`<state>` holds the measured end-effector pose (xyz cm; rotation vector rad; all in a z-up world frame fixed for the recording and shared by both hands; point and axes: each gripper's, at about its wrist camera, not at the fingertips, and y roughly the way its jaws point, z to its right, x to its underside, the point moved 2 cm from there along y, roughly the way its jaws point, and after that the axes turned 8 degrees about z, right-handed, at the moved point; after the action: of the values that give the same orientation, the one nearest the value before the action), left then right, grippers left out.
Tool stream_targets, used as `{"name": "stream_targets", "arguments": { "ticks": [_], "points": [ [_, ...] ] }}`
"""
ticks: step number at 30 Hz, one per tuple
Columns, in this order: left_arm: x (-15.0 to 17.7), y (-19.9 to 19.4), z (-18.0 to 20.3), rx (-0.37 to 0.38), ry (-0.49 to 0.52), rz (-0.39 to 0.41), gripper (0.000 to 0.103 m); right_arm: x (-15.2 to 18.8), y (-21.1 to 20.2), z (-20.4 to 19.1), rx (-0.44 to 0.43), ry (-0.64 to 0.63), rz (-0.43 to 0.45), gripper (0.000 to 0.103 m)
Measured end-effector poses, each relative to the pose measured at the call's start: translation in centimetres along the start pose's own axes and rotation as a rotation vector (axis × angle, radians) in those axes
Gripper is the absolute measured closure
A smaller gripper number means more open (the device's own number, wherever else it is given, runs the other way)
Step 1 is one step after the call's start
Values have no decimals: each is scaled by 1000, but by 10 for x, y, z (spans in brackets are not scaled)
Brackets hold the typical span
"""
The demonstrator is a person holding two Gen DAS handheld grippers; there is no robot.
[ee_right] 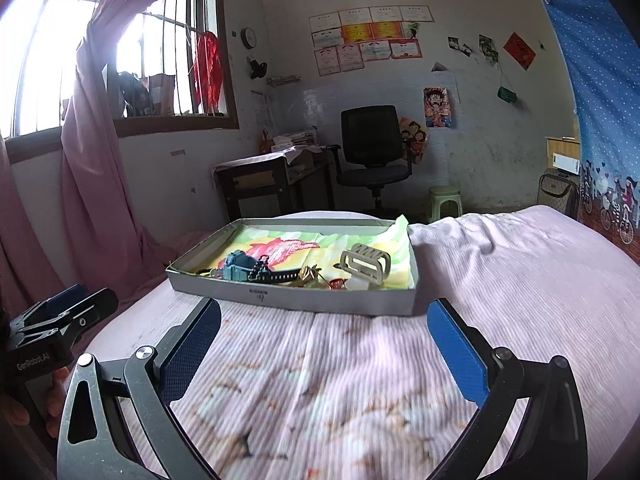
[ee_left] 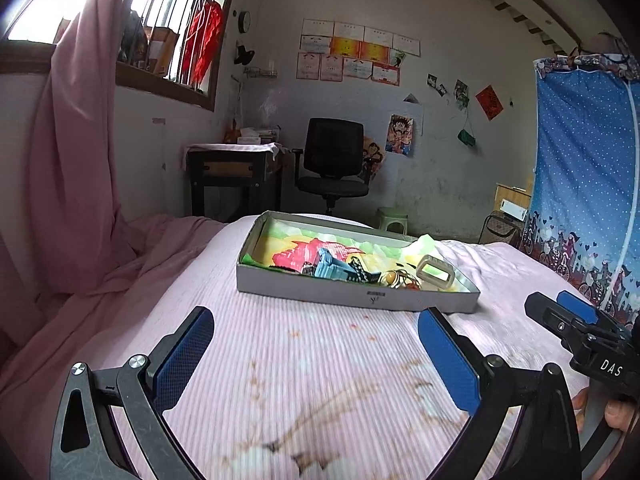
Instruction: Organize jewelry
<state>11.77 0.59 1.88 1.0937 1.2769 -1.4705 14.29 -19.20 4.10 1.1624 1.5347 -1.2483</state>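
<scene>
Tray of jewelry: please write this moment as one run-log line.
left claw open, empty | right claw open, empty | tray on bed, untouched | watch, hair clip inside

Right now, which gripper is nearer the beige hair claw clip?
Right, though narrowly. The right gripper hovers open just before the tray, left of the beige hair claw clip; the left gripper hangs farther left.

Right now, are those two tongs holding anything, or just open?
Left tongs: open, holding nothing, above the pink bedspread.
Right tongs: open, holding nothing, short of the jewelry tray.
</scene>
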Motion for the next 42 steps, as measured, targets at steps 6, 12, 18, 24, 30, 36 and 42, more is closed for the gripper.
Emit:
{"name": "stream_targets", "arguments": {
  "ticks": [6, 12, 18, 24, 30, 36, 42],
  "points": [
    [10, -19, -1, -2, -4, 11, 0, 12, -21, -1, 10, -3, 0, 1],
    [21, -34, 3, -1, 14, 14, 0, 22, -43, 1, 23, -9, 18, 1],
    [30, -40, 4, 5, 20, 3, 0, 31, -54, 7, 29, 0, 11, 1],
    [38, -42, 5, 4, 21, -6, 0, 39, -55, 8, 43, 1, 0, 1],
    [42, -41, 4, -2, 15, -15, 0, 43, -53, 6, 43, -11, -6, 1],
    [44, -40, 2, -7, 12, -25, 0, 47, -52, 2, 44, -23, -15, 1],
    [45, -38, 0, -7, 3, -32, 0, 49, -52, 0, 45, -22, -18, 1]
  ]
}}
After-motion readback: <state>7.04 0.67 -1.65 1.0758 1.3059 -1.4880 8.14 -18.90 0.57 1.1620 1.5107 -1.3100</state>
